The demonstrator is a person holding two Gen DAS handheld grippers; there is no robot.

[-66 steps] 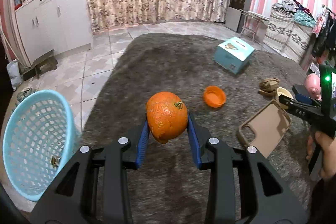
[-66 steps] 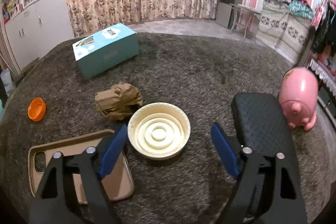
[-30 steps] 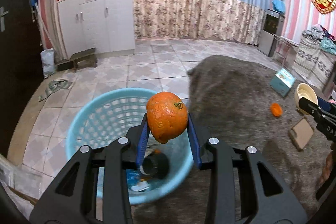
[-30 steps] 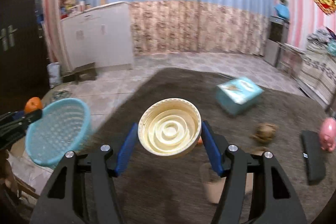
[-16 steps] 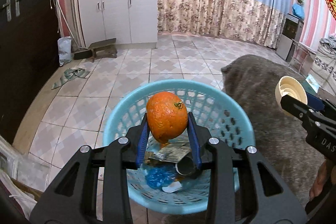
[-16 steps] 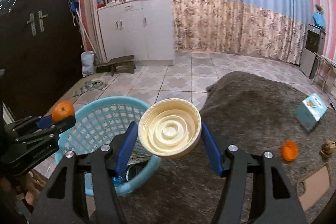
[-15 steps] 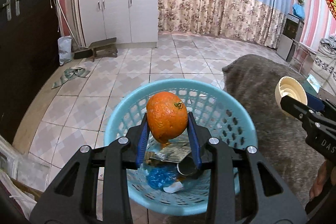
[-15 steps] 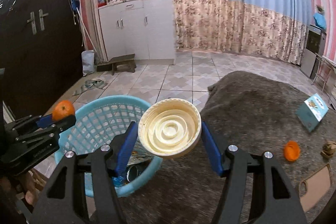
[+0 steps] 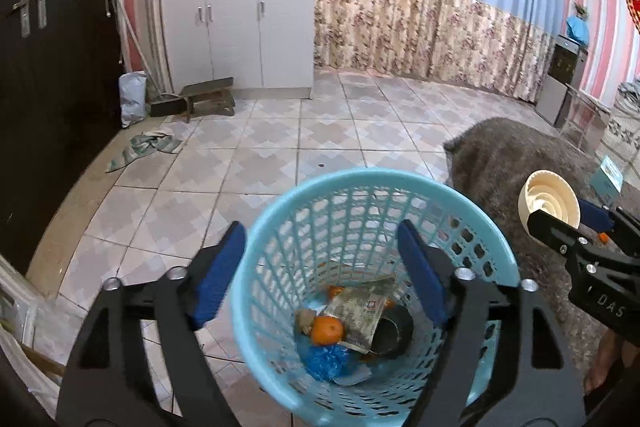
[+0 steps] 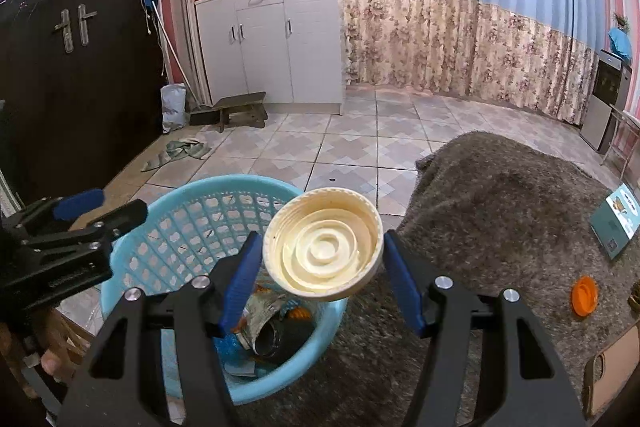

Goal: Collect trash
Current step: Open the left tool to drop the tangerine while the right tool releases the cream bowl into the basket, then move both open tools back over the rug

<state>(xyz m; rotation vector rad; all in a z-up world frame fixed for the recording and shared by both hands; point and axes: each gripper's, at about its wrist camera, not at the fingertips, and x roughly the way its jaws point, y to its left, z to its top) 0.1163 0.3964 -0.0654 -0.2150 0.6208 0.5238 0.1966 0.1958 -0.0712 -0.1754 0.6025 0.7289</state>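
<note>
A light blue plastic basket (image 9: 280,211) stands on the tiled floor at the rug's edge; it also shows in the right wrist view (image 10: 188,211). My left gripper (image 9: 320,267) is open and empty right above it. An orange (image 9: 327,330) lies at the basket's bottom among paper, a dark can and blue wrapping. My right gripper (image 10: 322,277) is shut on a cream round lid (image 10: 324,255), held above the basket's right rim. The lid also shows in the left wrist view (image 9: 548,205).
A grey shaggy rug (image 10: 500,211) lies to the right with a small orange cap (image 10: 585,295), a teal box (image 10: 618,221) and a tan phone case (image 10: 612,375). White cabinets (image 9: 240,31), a low stool (image 9: 208,99) and a rag (image 9: 144,147) are on the tiled floor behind.
My left gripper has opened and the orange has dropped into the basket. Both grippers have come a little closer over the basket; the right one still holds the lid.
</note>
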